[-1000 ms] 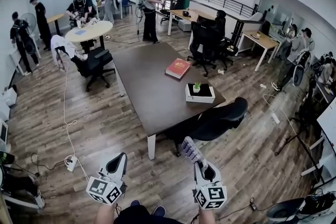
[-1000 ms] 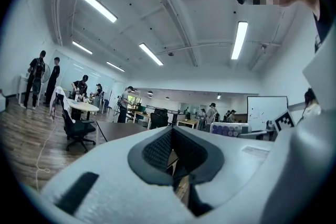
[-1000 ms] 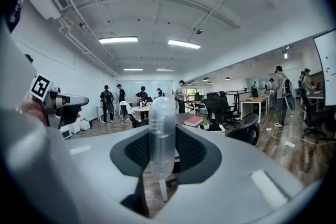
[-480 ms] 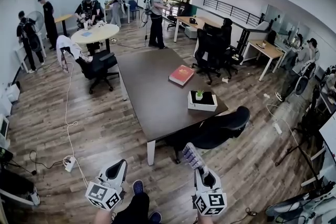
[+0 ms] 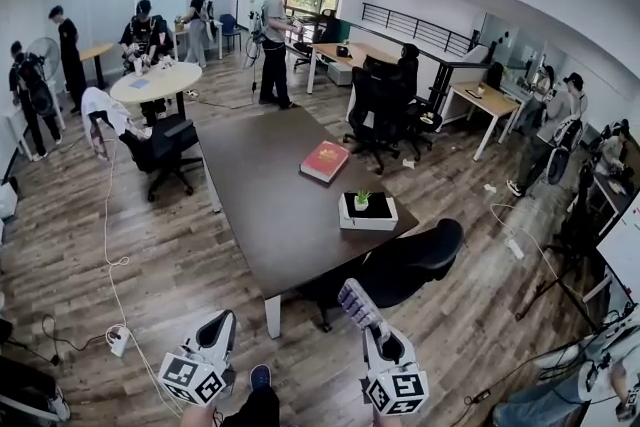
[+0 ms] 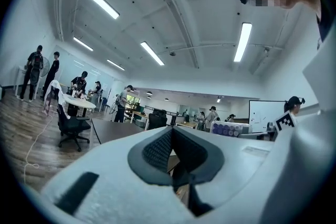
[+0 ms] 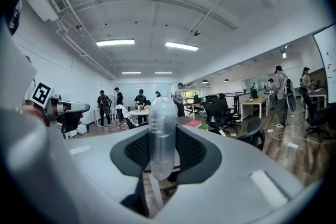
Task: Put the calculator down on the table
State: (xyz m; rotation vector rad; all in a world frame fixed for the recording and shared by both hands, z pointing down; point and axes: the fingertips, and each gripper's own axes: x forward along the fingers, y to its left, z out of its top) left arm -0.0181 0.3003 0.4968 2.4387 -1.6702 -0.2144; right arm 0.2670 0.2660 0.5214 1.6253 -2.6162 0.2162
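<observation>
Calculator [image 7: 161,131] clamped between fingers [image 7: 195,150] of right gripper [image 7: 163,147].

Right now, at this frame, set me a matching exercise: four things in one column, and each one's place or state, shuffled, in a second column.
Things:
1. calculator
2. red book
3. small plant
4. left gripper

Place or state:
A. lying flat on the brown table
B. jaws together, nothing between them
C. clamped edge-on in the right gripper
D. potted, at the white box near the table's corner

Pairs: 1-C; 2-A; 3-D; 4-B
</observation>
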